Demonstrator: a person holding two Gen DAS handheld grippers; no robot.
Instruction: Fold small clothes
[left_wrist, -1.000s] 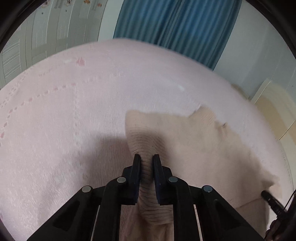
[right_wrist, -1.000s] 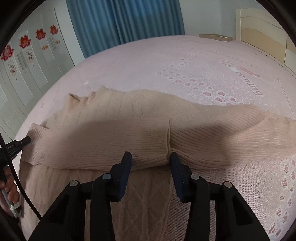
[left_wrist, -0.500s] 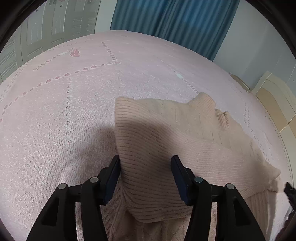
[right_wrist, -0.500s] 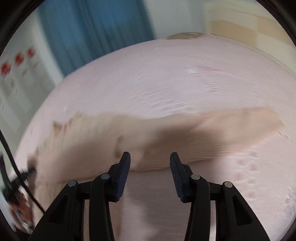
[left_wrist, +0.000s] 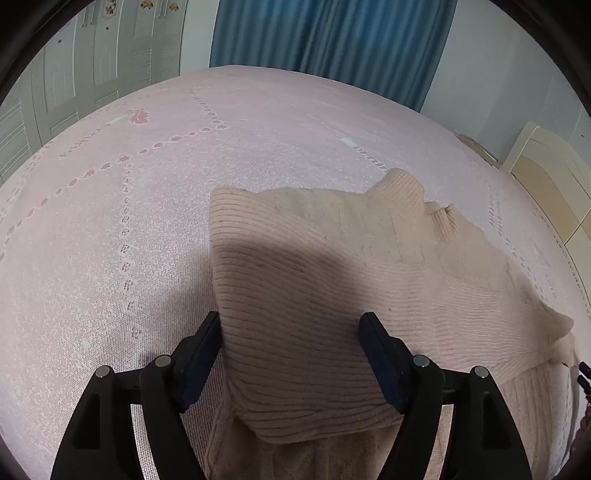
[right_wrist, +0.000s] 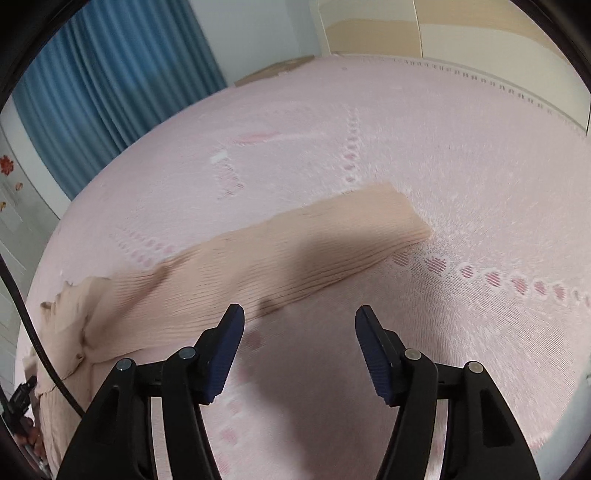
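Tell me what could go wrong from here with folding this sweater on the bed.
1. The left gripper has just been opening around the folded-in sleeve; its pads sit close beside the knit, so lifting away could snag it and undo the fold.
2. The right gripper, jaws just opening and empty, hangs over bare bedspread short of the outstretched sleeve; closing here could catch bedspread instead.

I see the sweater (left_wrist: 369, 266) lying on the bedspread (left_wrist: 110, 221), one sleeve (left_wrist: 295, 350) folded across its body. Its other sleeve (right_wrist: 314, 251) stretches out to the right over the bedspread. Behind the bed hangs a curtain (left_wrist: 325, 33), the headboard (left_wrist: 546, 184) to its right.
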